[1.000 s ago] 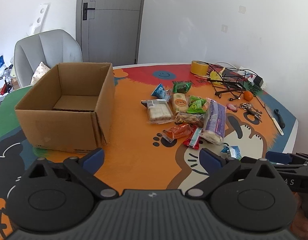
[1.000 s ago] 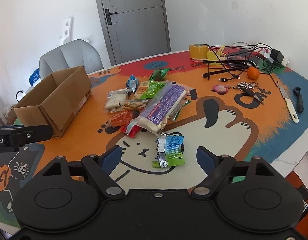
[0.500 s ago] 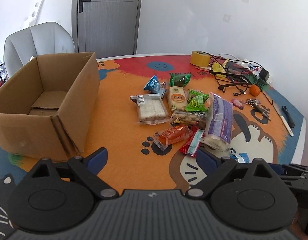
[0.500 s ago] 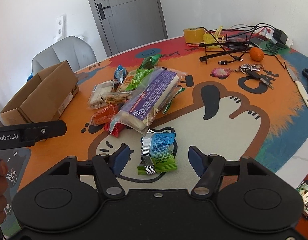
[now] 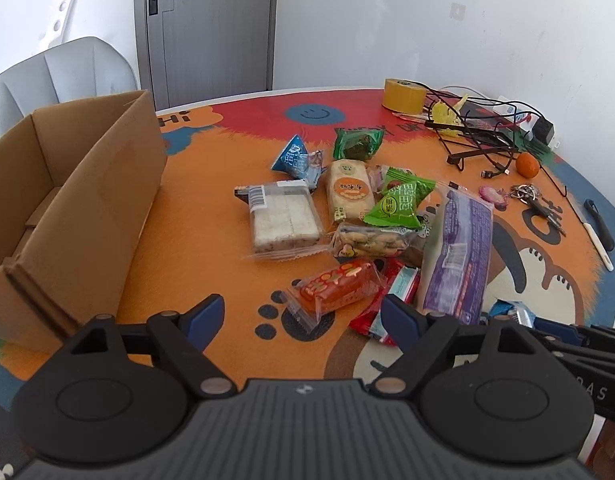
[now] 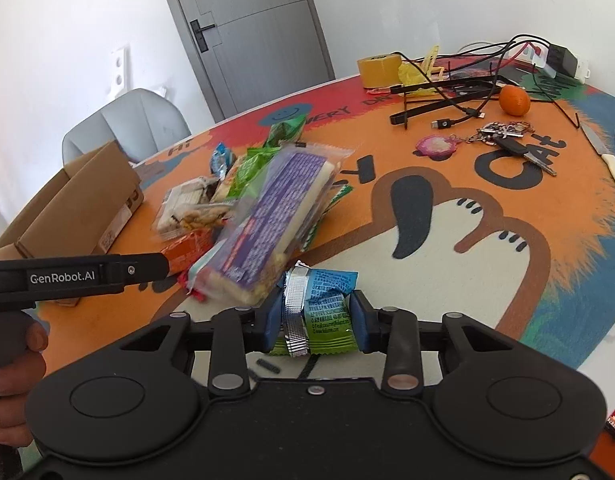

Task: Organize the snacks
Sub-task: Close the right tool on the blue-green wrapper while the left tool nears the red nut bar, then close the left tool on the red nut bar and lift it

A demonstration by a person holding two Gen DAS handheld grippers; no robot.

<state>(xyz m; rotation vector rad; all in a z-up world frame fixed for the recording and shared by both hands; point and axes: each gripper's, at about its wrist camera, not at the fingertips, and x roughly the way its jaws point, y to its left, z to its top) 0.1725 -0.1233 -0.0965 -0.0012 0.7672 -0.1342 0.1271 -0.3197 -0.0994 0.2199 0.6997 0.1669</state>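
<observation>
Left wrist view: left claw spread wide, nothing between the blue pads; it has just been narrowing a little. Orange snack pack lies on the tabletop just ahead of the gap, untouched. Behind it the snack pile: clear pack of white cakes, peanut pack, green packet, long purple pack. Open cardboard box stands at left, well apart from the pile. Tape roll, cables, an orange and keys at the far right.

Right wrist view: right claw has just been closing, with a small blue-green candy packet between the pads; both pads sit right against its sides, so it's clamped on it. Packet is low on the tabletop, just beside the near end of the long purple pack. The left claw's finger reaches in from the left edge, a hand on its handle.
</observation>
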